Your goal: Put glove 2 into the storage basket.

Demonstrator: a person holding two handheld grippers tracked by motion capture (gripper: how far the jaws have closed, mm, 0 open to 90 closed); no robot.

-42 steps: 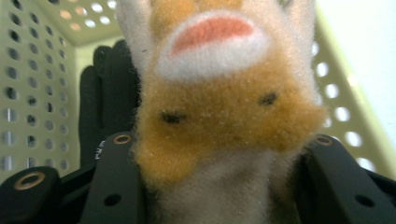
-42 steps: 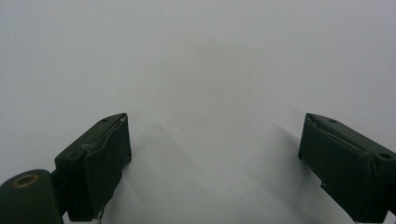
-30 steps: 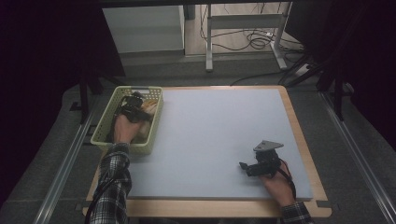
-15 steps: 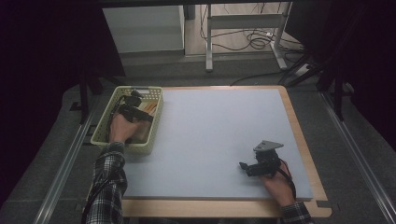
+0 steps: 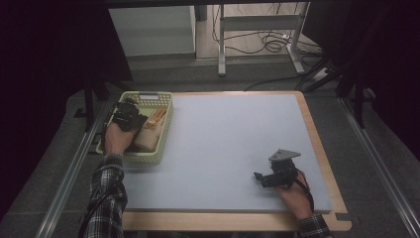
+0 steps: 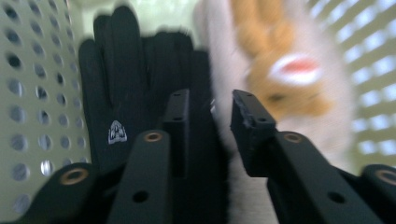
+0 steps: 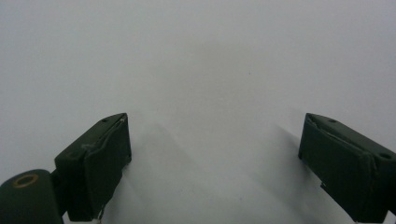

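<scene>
Your left gripper (image 6: 210,121), jaws slightly parted and holding nothing, hovers inside the green basket (image 5: 164,130) over a black glove (image 6: 126,93) beside a plush toy (image 6: 285,88). The glove looks soft and limp; pinch its cuff. Your right gripper (image 7: 215,154) rests wide apart on the table (image 5: 223,134).

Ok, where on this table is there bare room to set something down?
Most of the grey mat is free, between the green basket and the right gripper. The basket is crowded: a black glove, a plush toy and the left gripper.
</scene>
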